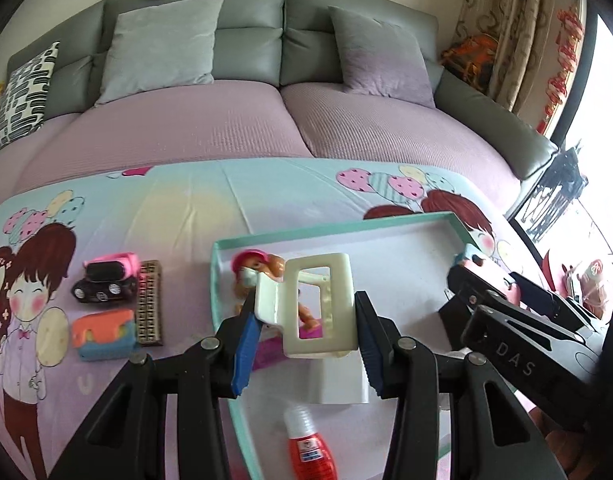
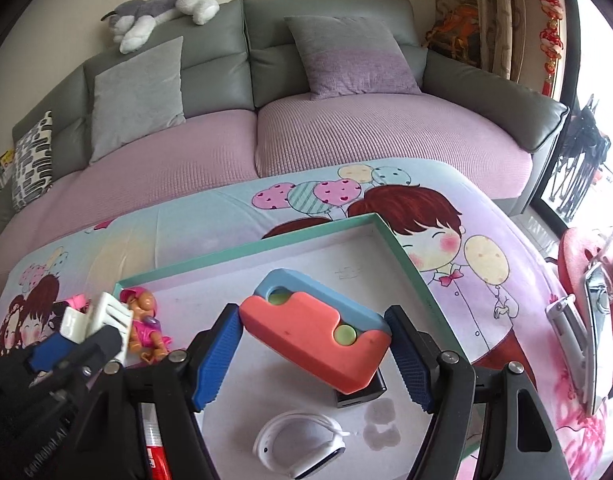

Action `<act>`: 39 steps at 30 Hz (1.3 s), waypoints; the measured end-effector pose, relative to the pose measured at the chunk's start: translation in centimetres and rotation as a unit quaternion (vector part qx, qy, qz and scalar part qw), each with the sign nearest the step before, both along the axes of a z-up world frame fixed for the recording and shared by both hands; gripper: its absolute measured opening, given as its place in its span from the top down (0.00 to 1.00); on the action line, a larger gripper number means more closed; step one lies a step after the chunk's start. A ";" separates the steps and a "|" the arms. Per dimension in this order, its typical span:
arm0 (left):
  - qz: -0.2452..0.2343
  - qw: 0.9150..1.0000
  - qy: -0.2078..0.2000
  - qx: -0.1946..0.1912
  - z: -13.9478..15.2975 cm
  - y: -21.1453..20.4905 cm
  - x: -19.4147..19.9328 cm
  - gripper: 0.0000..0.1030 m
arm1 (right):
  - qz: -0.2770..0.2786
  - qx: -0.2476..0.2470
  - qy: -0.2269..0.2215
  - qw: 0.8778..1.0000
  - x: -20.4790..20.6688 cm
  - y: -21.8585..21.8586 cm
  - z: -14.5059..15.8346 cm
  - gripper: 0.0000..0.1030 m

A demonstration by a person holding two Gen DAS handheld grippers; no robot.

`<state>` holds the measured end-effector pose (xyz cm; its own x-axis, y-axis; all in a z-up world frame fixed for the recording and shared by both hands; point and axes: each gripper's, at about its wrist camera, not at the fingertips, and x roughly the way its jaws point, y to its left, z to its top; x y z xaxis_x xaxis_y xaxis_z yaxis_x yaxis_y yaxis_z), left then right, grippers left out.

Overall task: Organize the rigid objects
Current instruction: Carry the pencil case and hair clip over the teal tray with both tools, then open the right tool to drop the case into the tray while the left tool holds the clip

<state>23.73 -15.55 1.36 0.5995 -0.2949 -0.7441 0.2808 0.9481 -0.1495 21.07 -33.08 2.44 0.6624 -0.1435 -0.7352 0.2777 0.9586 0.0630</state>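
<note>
- The left hand-held gripper (image 1: 306,322), low in the middle of the left wrist view, clamps a cream plastic claw hair clip (image 1: 316,306) between its blue fingers, over the near left part of the shallow teal-rimmed cardboard tray (image 1: 330,229).
- Behind the clip, in the tray's far left corner, lies a small toy pup figure in a pink hat (image 1: 252,270); a red glue bottle with a white tip (image 1: 310,446) lies in the tray at the bottom of the frame.
- The right hand-held gripper (image 2: 316,354), centre of the right wrist view, grips a coral-and-blue plastic toy block with green buttons (image 2: 318,330), held tilted above the tray's middle.
- Below it in that view, a white wristband (image 2: 300,450) lies on the tray floor.
- Left of the tray in the left wrist view, on the counter's cartoon-print cloth (image 1: 178,216), sit a pink-and-black toy car (image 1: 106,282), a brown gridded bar (image 1: 149,302) and a second coral-and-blue block (image 1: 104,334).
</note>
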 end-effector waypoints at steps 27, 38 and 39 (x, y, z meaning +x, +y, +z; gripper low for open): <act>-0.008 0.999 0.031 0.034 -2.4 -0.8 0.5 0.55 | 0.019 -0.013 0.042 0.999 1.2 1.1 -2.7 0.26; -0.007 0.999 0.034 0.033 -2.1 -0.6 0.5 0.48 | 0.018 -0.020 0.045 0.999 1.2 1.1 -2.5 0.25; -0.005 0.999 0.034 0.031 -2.0 -0.5 0.4 0.47 | 0.017 -0.019 0.044 0.999 1.1 1.1 -2.5 0.23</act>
